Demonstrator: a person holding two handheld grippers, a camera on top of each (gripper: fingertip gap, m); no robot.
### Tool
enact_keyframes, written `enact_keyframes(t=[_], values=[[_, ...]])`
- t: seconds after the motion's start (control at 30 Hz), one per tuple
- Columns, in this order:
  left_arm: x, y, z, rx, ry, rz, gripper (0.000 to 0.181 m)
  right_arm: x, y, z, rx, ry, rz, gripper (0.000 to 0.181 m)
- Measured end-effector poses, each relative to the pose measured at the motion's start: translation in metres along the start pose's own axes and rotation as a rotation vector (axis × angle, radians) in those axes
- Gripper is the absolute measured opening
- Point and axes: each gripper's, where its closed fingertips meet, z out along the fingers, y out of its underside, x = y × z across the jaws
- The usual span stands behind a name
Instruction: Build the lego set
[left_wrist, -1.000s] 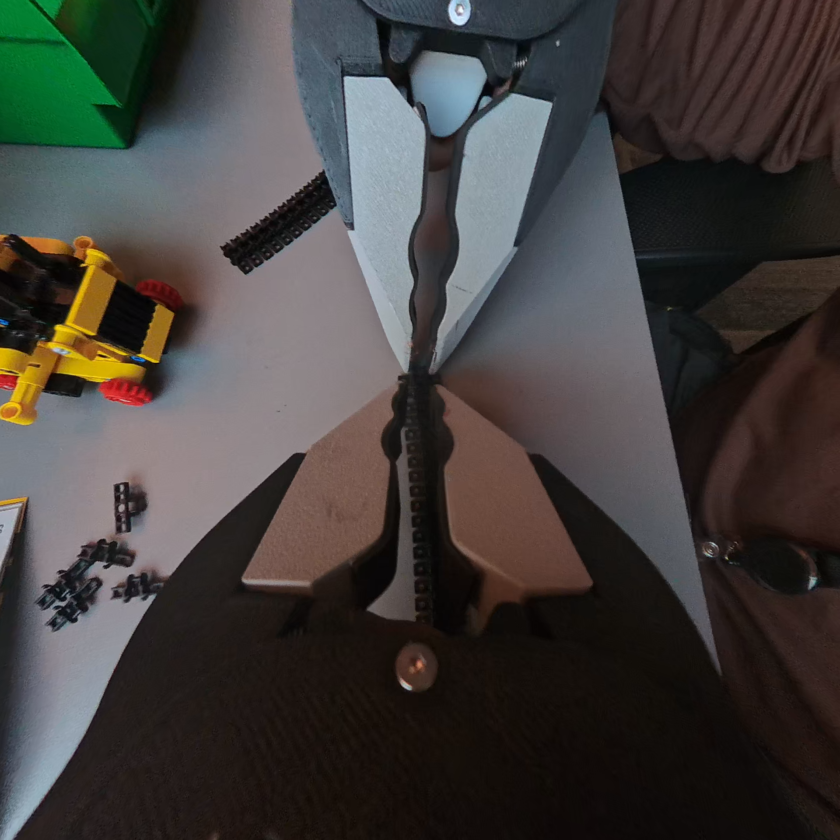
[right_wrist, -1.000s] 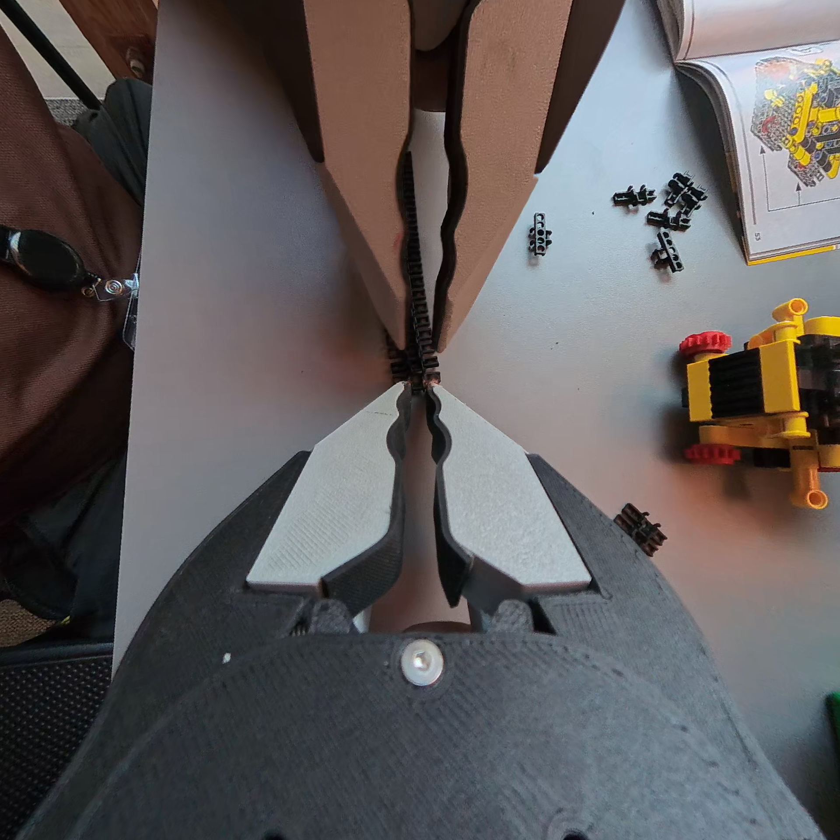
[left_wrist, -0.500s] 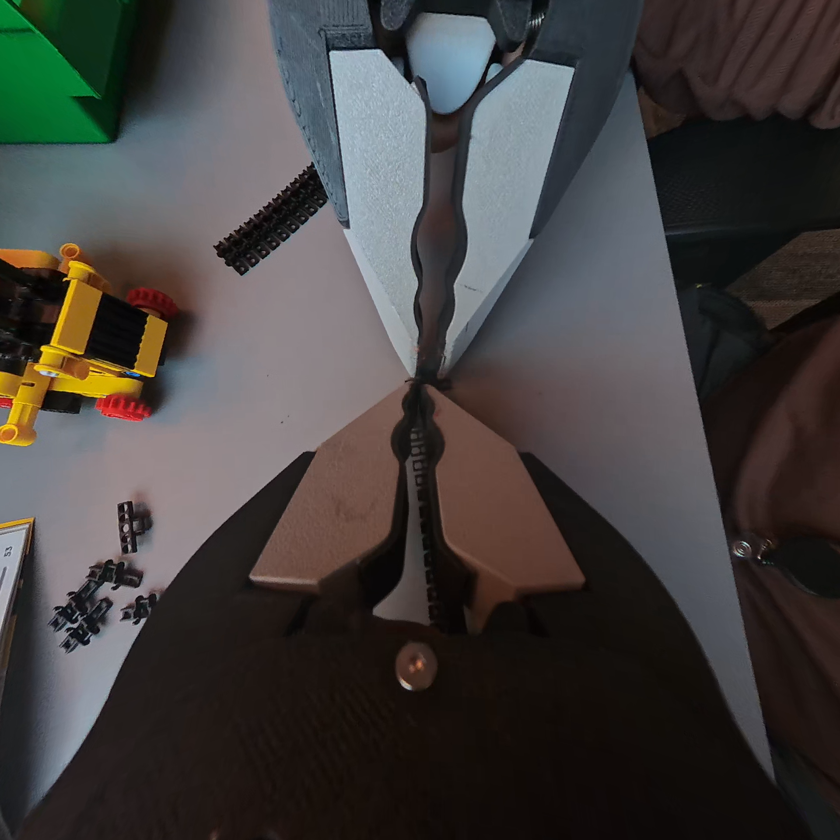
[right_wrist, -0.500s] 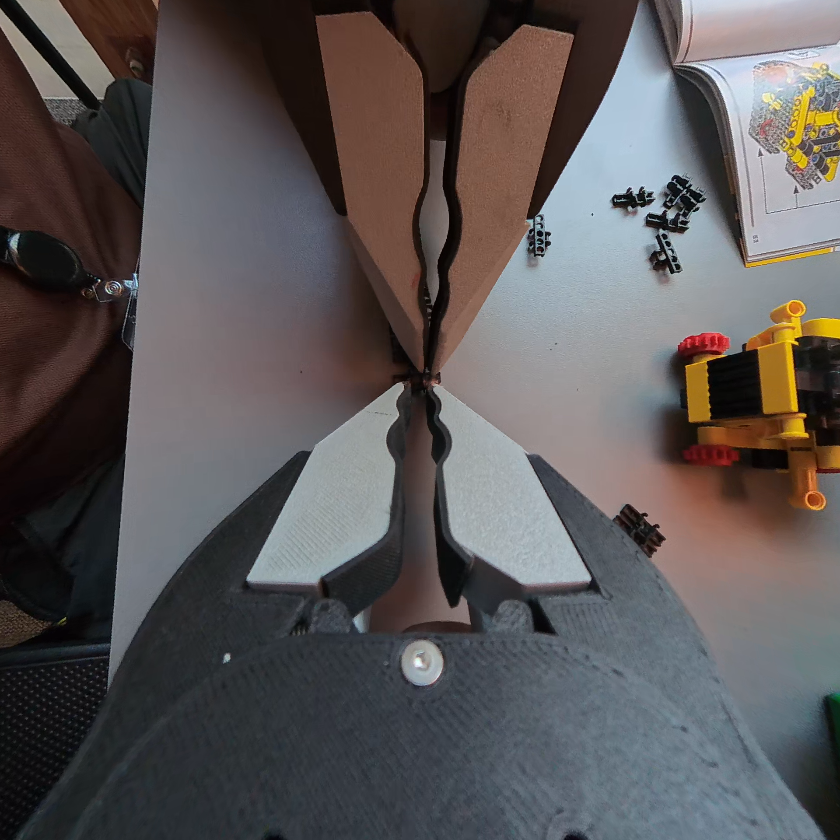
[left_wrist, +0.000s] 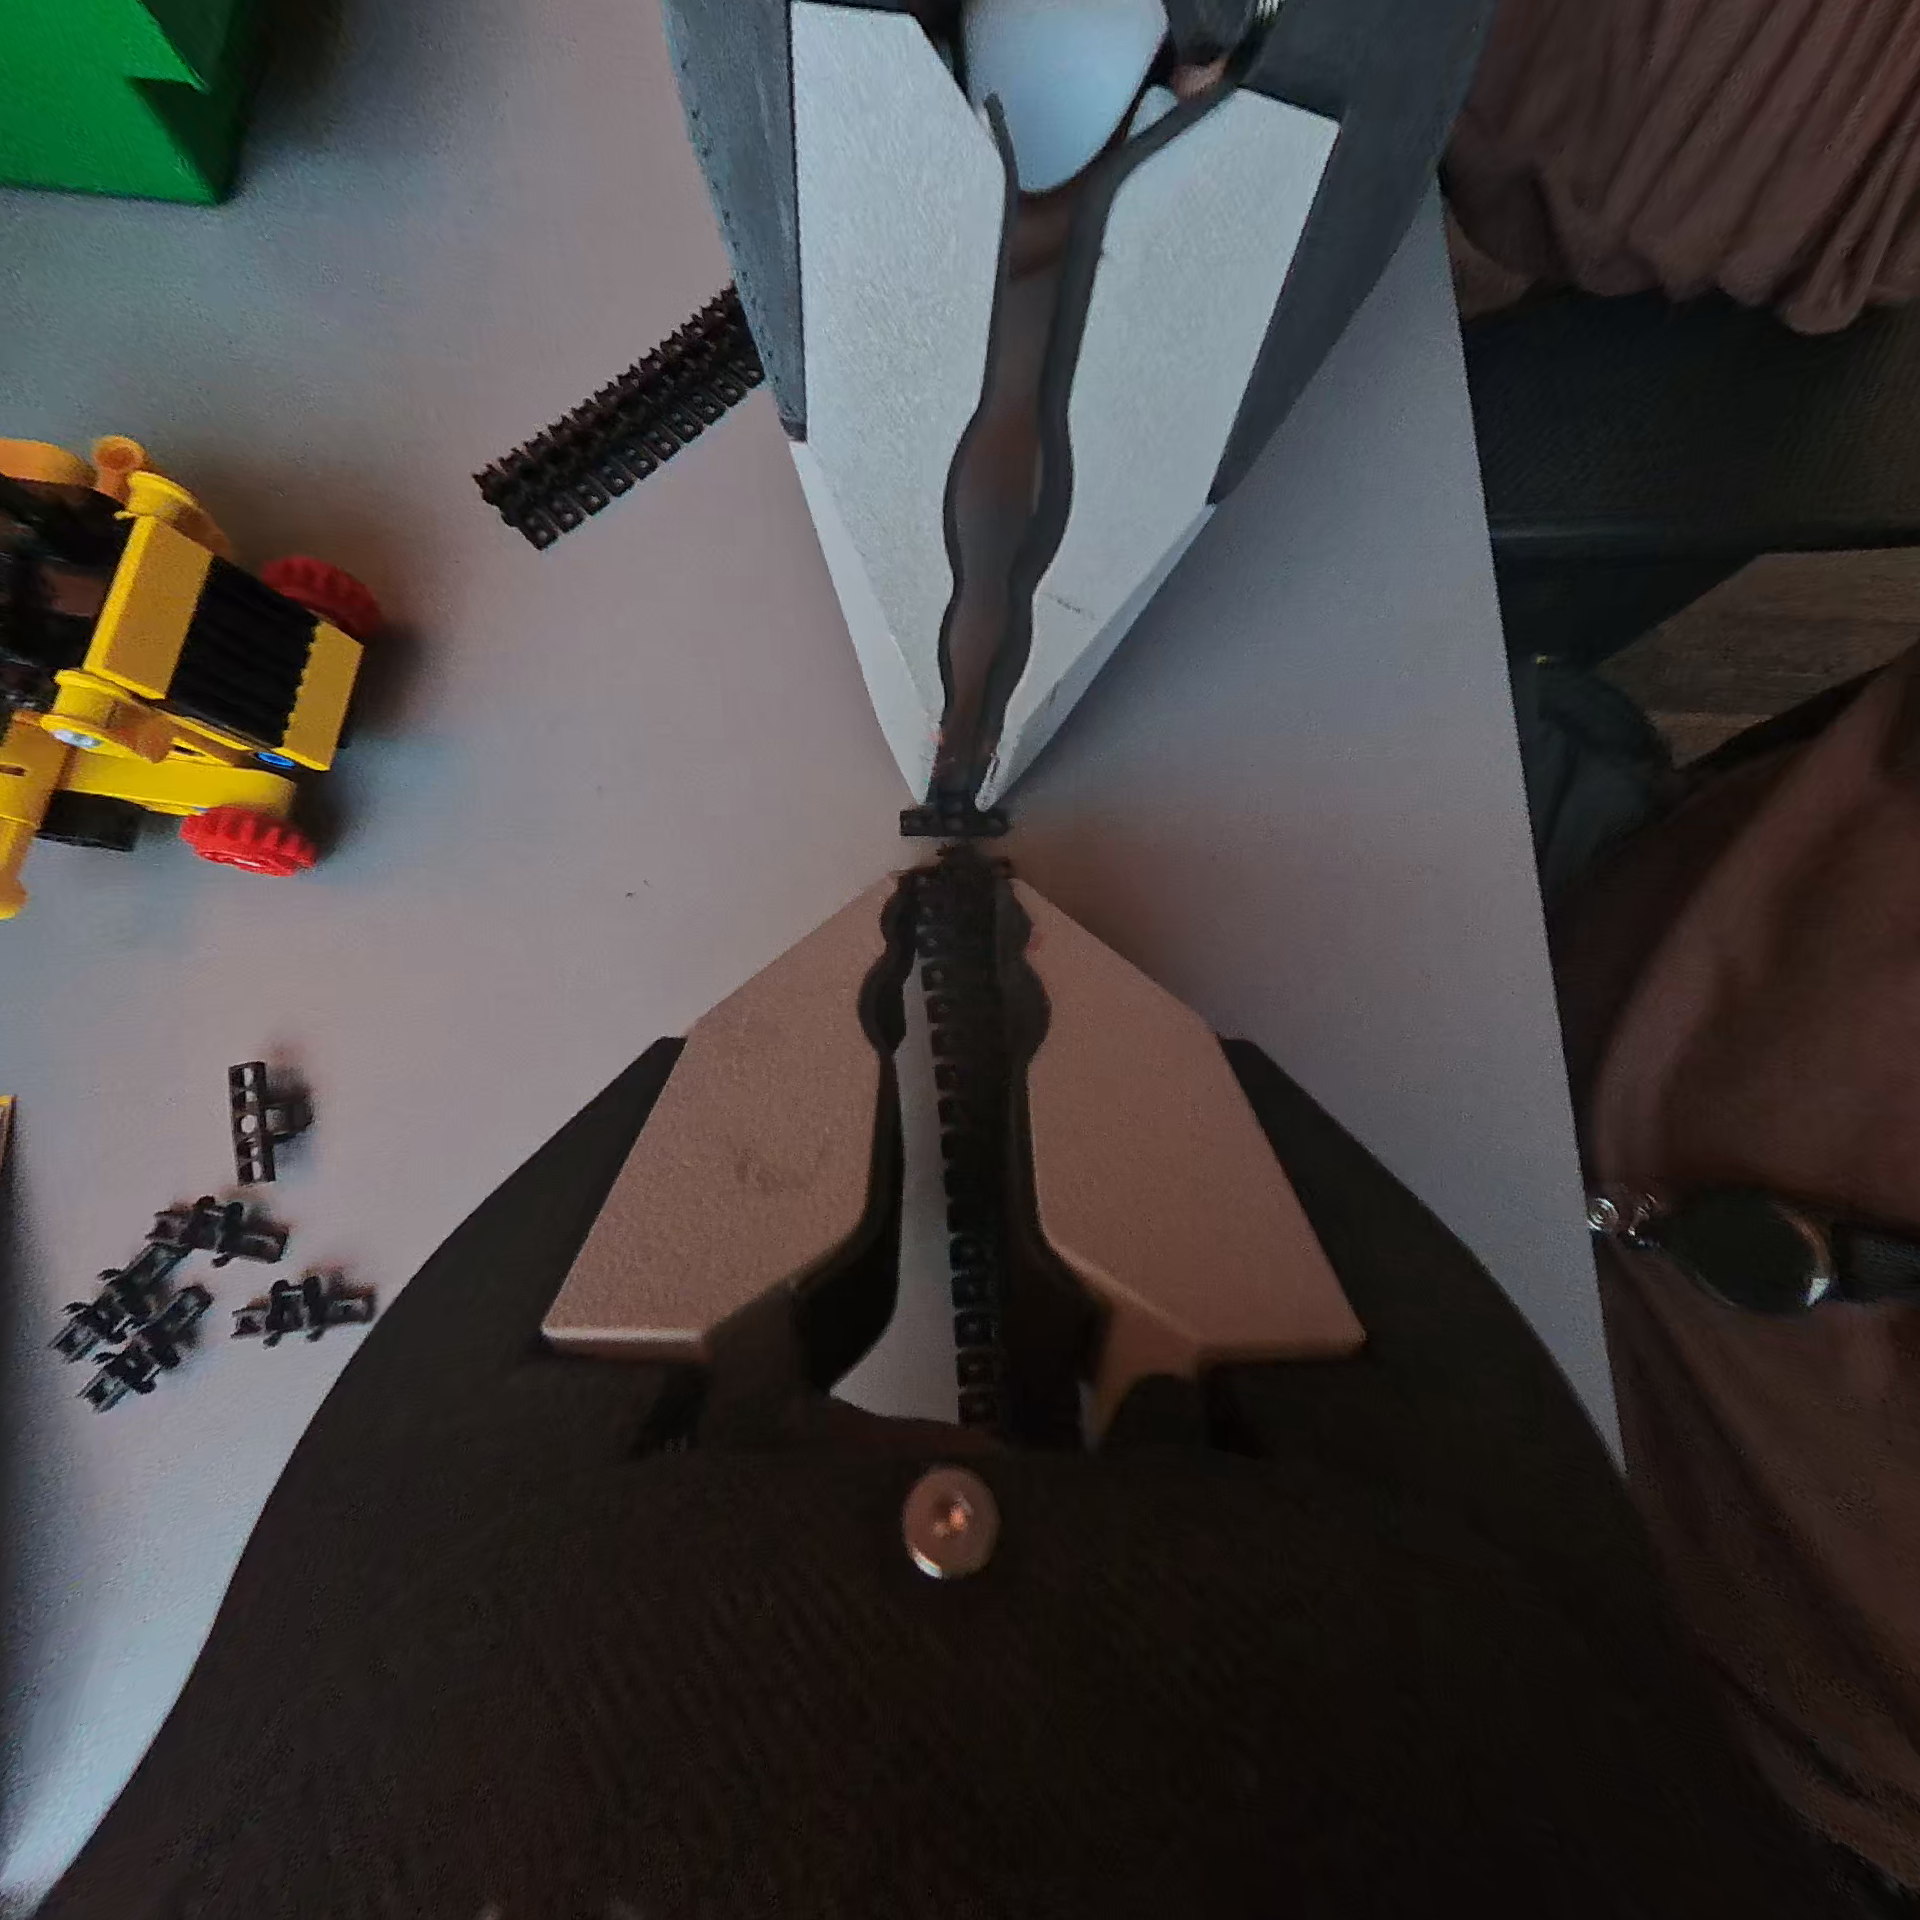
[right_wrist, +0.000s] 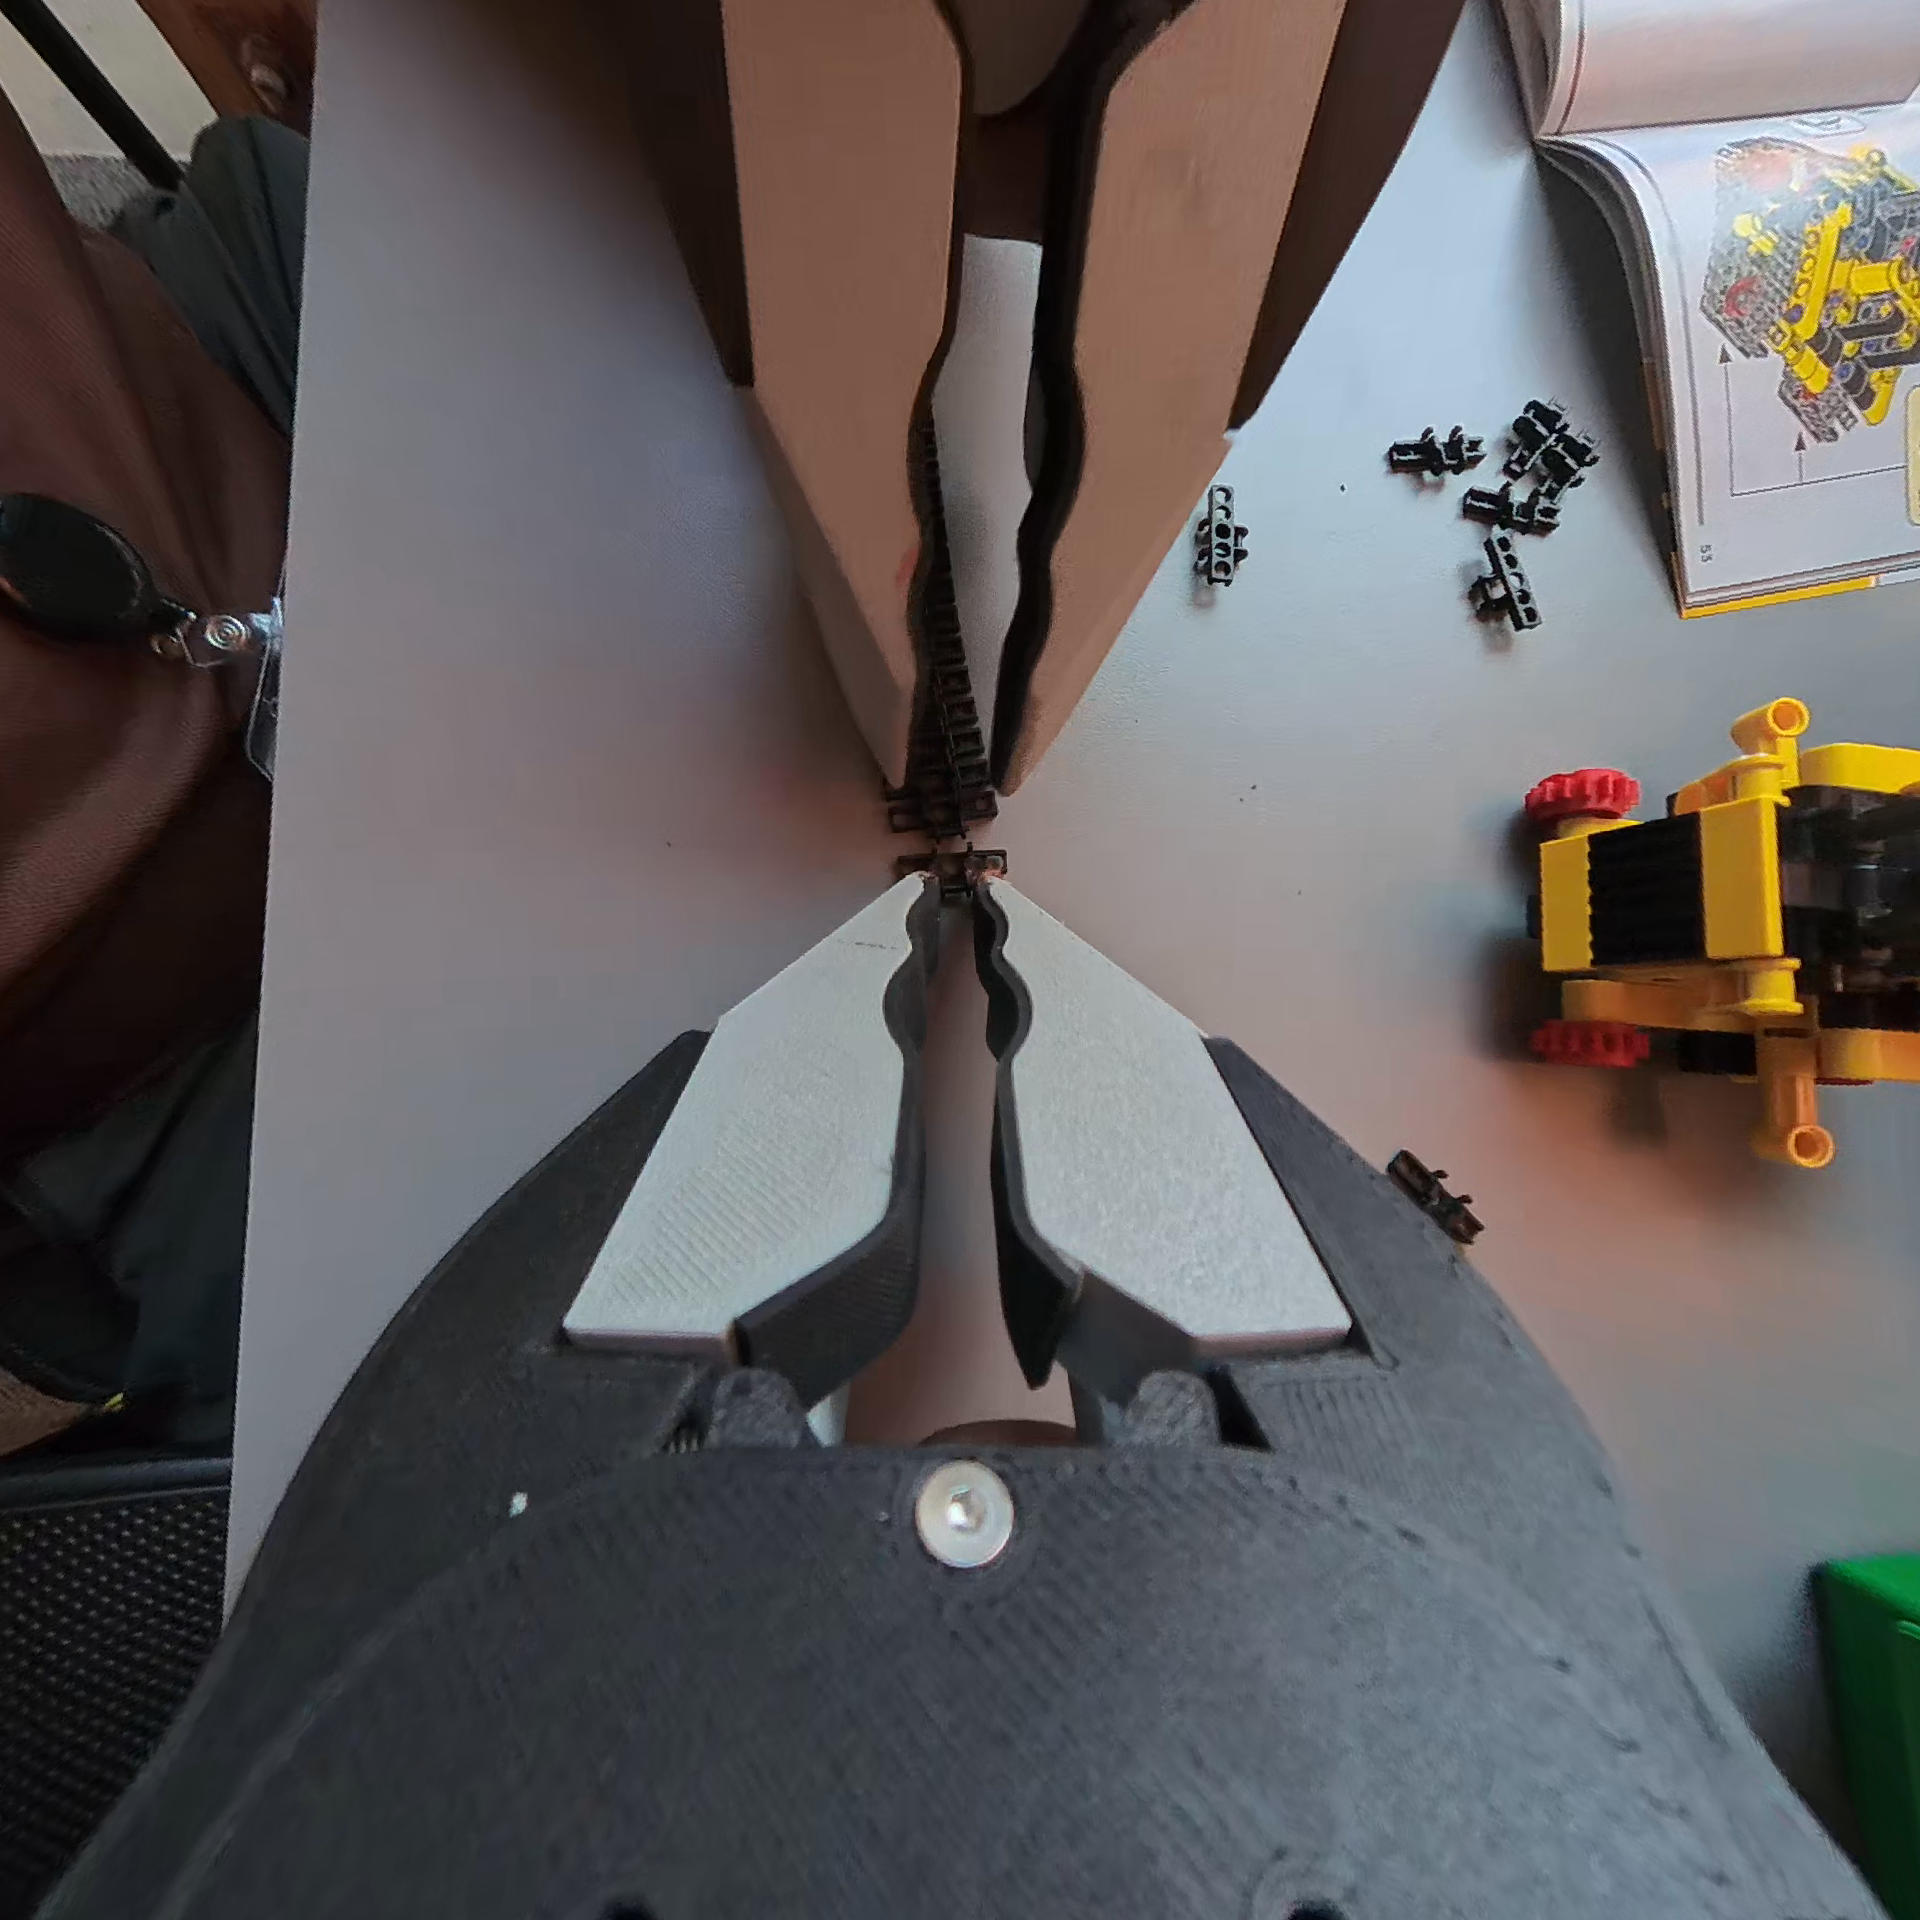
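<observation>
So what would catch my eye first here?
Two grippers meet tip to tip over the grey table: the left gripper clamps a black track chain, and the right gripper pinches a single black track link. A half-built yellow vehicle sits beside them.

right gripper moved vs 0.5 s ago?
Yes. In the left wrist view the right gripper, shut on a single track link, has backed off from the track strip; a gap shows.
</observation>
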Motion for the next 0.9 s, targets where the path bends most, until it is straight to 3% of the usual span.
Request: enact_keyframes(t=[0.37, 0.9], values=[[0.0013, 0.0016, 0.0017, 0.009, 0.019, 0.014, 0.004, -0.0012, -0.0006, 0.0004, -0.012, -0.004, -0.022, 0.003], [0.0019, -0.0024, 0.0003, 0.014, 0.016, 0.023, 0.011, -0.0013, -0.0026, 0.0013, -0.025, -0.001, -0.041, 0.003]])
